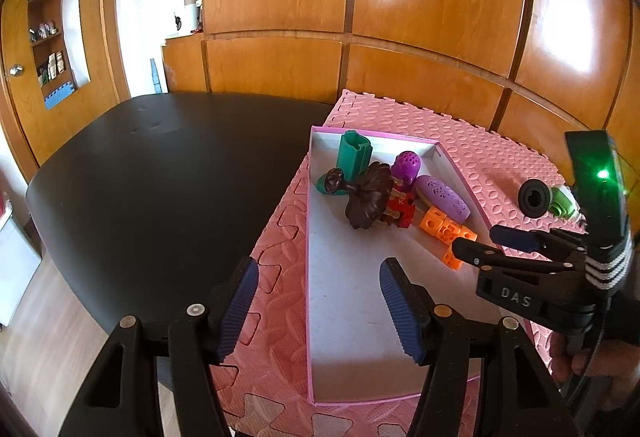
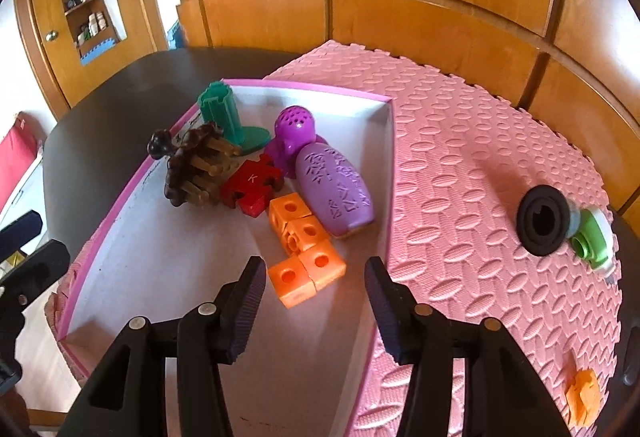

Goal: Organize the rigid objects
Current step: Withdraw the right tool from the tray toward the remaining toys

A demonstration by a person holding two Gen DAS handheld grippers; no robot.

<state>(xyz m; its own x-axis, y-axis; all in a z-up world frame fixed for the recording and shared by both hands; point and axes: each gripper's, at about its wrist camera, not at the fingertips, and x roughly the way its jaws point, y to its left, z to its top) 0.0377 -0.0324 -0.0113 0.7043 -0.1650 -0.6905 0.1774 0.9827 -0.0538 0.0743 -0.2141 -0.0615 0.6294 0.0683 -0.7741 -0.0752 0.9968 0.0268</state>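
A white box with a pink rim lies on the pink foam mat. Inside lie a teal piece, a purple perforated piece, a lilac oval, a brown pegged toy, a red puzzle piece and an orange cube chain. My right gripper stands open just short of the orange cubes, pads clear of them. My left gripper is open, straddling the box's left wall without touching it.
A black ring and a green-and-white piece lie on the mat right of the box. A small orange piece sits near the mat's front right. A black table spreads left; wooden panels stand behind.
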